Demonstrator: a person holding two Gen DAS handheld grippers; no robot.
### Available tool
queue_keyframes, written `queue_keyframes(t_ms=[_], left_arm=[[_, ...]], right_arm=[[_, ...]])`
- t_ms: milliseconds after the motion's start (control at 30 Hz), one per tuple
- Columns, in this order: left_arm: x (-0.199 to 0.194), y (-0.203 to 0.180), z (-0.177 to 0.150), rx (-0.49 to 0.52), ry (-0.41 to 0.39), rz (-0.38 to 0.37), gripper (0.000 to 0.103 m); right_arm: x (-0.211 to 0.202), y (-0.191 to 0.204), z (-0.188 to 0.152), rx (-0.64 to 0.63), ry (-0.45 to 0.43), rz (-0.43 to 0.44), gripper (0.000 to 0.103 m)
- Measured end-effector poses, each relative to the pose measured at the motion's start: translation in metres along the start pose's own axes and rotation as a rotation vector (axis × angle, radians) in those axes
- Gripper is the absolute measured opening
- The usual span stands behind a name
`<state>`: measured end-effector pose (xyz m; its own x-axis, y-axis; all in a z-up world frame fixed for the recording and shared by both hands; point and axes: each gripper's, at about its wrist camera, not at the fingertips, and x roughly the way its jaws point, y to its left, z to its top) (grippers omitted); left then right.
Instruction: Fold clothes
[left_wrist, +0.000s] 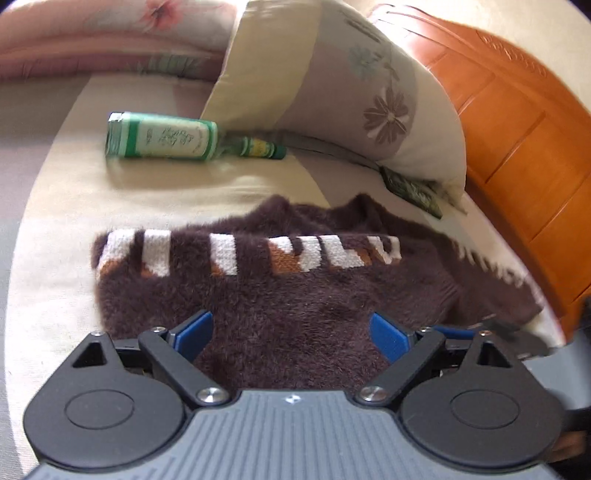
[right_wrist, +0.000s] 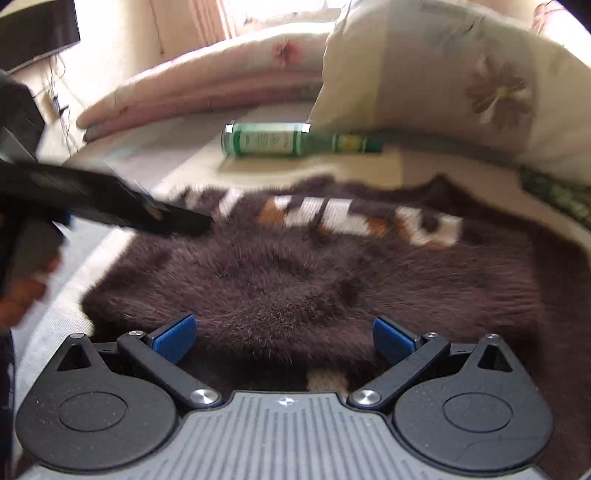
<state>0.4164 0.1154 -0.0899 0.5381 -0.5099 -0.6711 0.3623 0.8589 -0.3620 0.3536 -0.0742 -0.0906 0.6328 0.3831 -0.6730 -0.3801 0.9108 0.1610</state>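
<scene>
**Sweater flat on bed, both tools spread above it**

Bed sheet (left_wrist: 66, 206), cream, carries everything in view; an orange wooden headboard (left_wrist: 517, 122) stands at the right edge in the left wrist view.

Task item: 1 dark brown fuzzy sweater (left_wrist: 280, 306) lies spread on the sheet, directly ahead of both my tools. A band of white and orange block lettering (left_wrist: 229, 254) runs across its far part. In the right wrist view the sweater (right_wrist: 295, 280) fills the middle of the frame, the lettering blurred.

Left gripper (left_wrist: 291, 332): my 2 blue-padded fingers (left_wrist: 195, 332) stand wide apart, with sweater fabric showing between them. Nothing is clamped. Whether the pads touch the knit, I cannot tell.

Right gripper (right_wrist: 284, 336): fingers (right_wrist: 175, 338) equally wide apart, over the sweater's near edge, gripping nothing.

The left tool also appears in the right wrist view as a dark blurred bar (right_wrist: 110, 203) reaching in over the sweater's left side, with my hand (right_wrist: 26, 291) below it.

Beyond the sweater: 1 green bottle (left_wrist: 162, 138) lies on its side on the sheet, just beside a flowered pillow (left_wrist: 354, 92) propped against the headboard. Folded pink bedding (left_wrist: 92, 40) sits further back.
</scene>
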Motion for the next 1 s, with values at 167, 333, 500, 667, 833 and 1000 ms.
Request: queue_keyframes(t_ms=[167,333,500,667,833,1000], left_arm=[[-0.013,-0.016,-0.002,0.05,-0.04,-0.076,0.092],[-0.008,-0.011,0.0,0.028,-0.018,-0.065,0.092],[0.016,-0.002,-0.005,0.01,0.055,-0.053,0.093],[0.023,0.003,-0.006,0.006,0.067,-0.008,0.092],[0.015,0.005,-0.003,-0.006,0.045,0.013,0.092],[0.002,0.004,0.001,-0.003,0.008,0.01,0.092]], right_arm=[[-0.014,0.014,0.007,-0.028,-0.061,0.08,0.103],[0.019,0.007,0.009,0.042,-0.032,0.135,0.103],[0.031,-0.008,0.002,0.106,-0.033,0.117,0.103],[0.007,-0.037,-0.006,0.112,-0.062,-0.117,0.103],[-0.006,-0.058,-0.003,0.206,-0.092,-0.142,0.103],[0.001,-0.042,0.007,0.17,-0.118,-0.002,0.103]])
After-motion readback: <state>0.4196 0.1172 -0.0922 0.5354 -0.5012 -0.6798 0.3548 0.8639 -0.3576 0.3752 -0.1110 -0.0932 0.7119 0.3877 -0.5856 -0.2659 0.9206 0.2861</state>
